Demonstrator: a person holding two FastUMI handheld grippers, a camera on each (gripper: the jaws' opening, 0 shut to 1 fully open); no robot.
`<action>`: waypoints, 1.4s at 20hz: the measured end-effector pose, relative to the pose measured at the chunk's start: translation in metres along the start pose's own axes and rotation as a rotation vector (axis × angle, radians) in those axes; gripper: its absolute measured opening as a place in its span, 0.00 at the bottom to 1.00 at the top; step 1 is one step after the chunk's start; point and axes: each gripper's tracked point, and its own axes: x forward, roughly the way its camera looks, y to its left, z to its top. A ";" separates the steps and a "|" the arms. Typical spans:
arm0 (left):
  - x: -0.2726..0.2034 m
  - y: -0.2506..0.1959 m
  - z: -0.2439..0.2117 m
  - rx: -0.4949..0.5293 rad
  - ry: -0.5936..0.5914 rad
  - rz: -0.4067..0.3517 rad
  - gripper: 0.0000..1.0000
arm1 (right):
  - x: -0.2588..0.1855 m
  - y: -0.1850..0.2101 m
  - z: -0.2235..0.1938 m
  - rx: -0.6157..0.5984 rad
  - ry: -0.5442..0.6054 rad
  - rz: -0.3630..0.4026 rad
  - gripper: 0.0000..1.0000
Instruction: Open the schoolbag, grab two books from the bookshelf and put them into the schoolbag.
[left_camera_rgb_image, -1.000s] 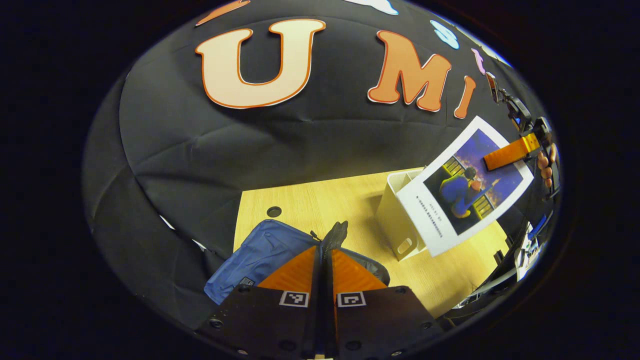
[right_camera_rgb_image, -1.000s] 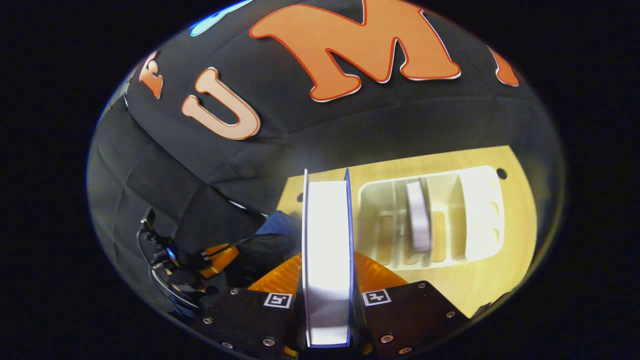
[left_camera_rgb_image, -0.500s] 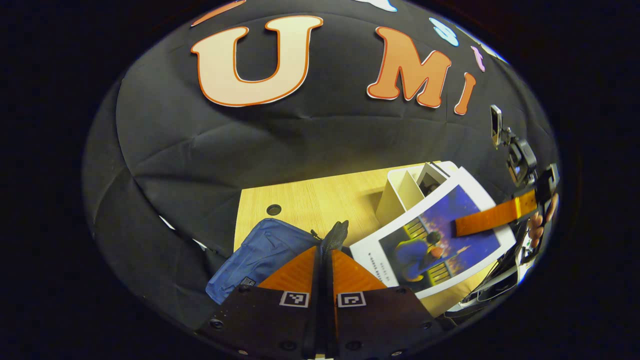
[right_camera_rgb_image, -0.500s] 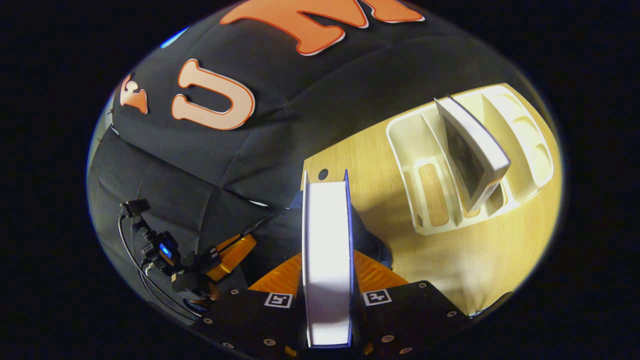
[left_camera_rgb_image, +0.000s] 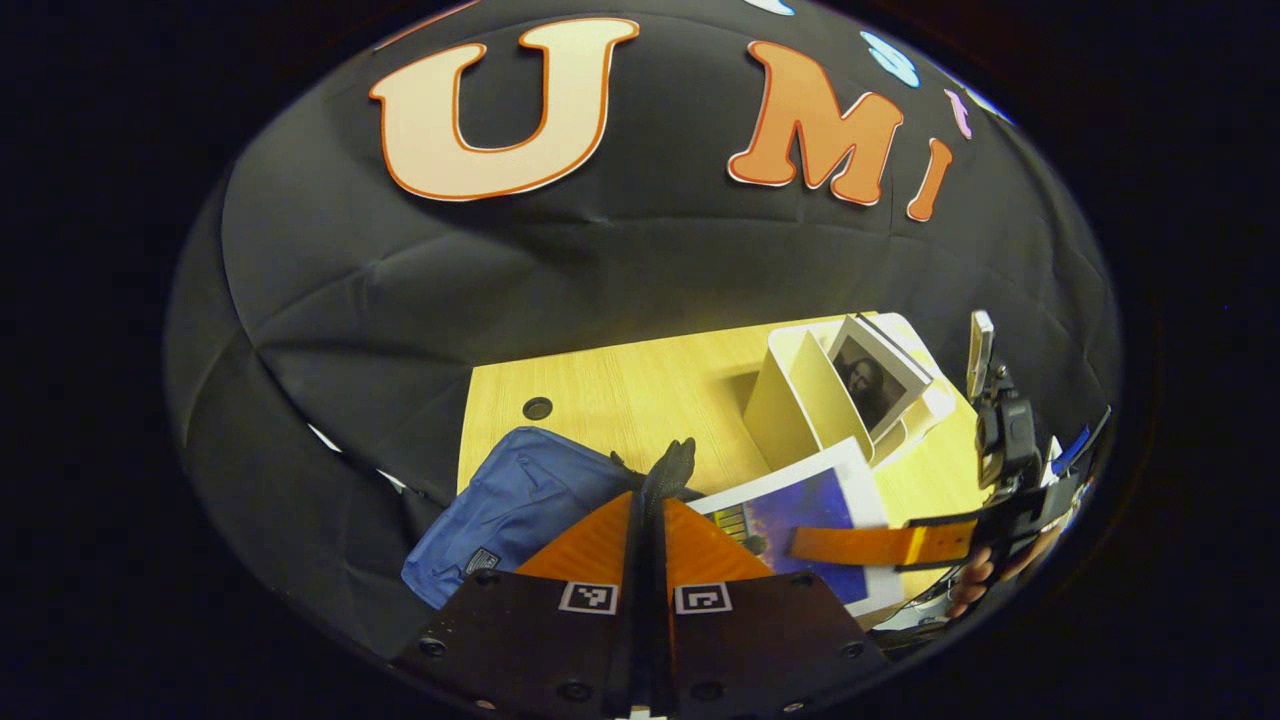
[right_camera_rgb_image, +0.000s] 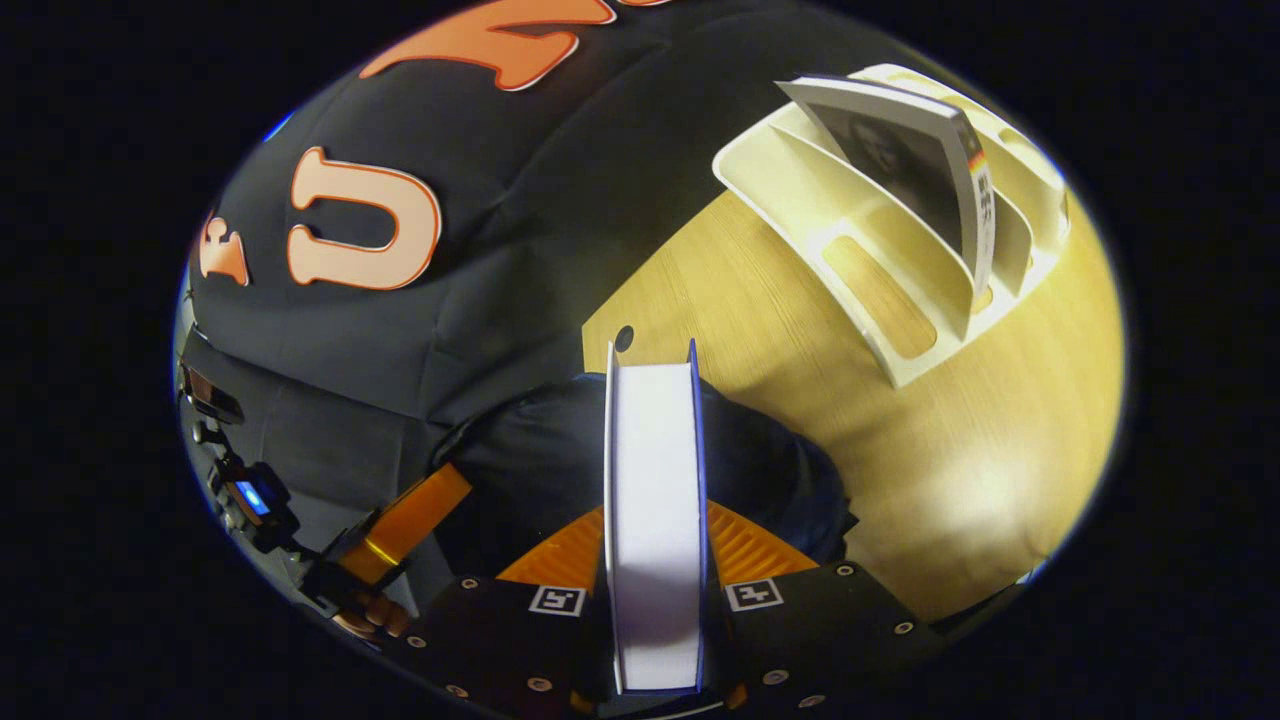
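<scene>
Between the right claw (right_camera_rgb_image: 655, 560) fingers, clenched, sits a stiff blue-covered book (right_camera_rgb_image: 652, 500); hold mid-edge. Left claw (left_camera_rgb_image: 650, 530) pinches the soft blue fabric schoolbag (left_camera_rgb_image: 510, 510) flap.

blue schoolbag (left_camera_rgb_image: 505, 505) on table | book (right_camera_rgb_image: 655, 520) above it

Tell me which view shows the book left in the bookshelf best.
The right gripper view: the book leans in the white bookshelf, with its cover, page edges and spine band plain. The left gripper view shows it smaller, cover-on, in the same shelf.
</scene>
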 end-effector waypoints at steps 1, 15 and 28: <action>0.001 -0.001 -0.002 0.001 0.003 -0.006 0.07 | 0.008 0.000 -0.006 0.013 0.001 -0.004 0.36; -0.005 -0.016 -0.007 -0.027 0.006 -0.099 0.07 | 0.099 0.015 -0.036 0.113 -0.052 0.021 0.36; -0.005 -0.027 -0.005 -0.018 0.021 -0.115 0.07 | 0.144 0.013 -0.072 0.124 0.071 -0.006 0.40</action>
